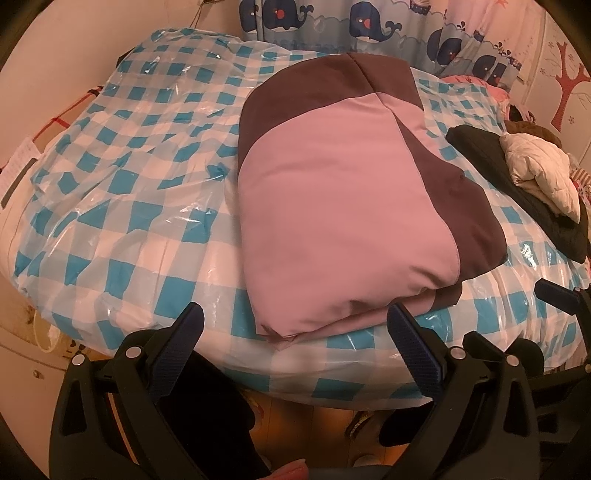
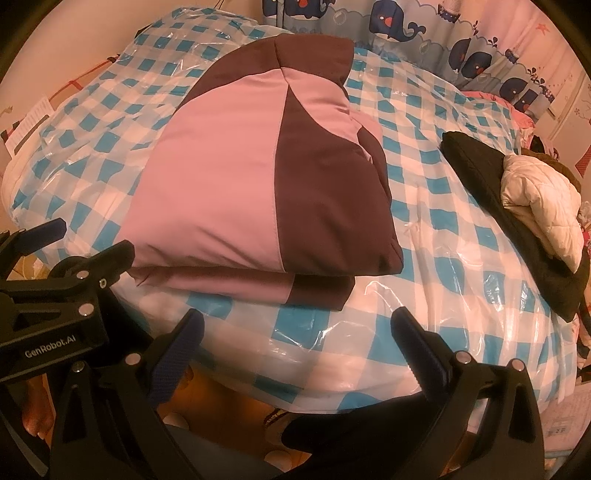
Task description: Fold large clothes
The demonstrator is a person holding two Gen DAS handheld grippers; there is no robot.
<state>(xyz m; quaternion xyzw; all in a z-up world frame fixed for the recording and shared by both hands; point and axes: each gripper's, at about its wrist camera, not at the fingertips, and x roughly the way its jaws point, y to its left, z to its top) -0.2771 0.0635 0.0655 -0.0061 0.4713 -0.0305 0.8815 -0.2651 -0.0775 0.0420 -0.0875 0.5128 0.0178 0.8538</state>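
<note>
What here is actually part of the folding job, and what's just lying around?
Part of the job:
- pink and brown garment, folded on the checkered bed cover
- left gripper, open
- right gripper, open

Lying about:
- black garment at the bed's right side
- white quilted jacket on top of it
- whale curtain behind

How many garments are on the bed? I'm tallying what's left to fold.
3 visible: the folded pink-and-brown jacket mid-bed, the black garment at the right edge, the cream puffer jacket on top of it. More may be hidden there.
</note>
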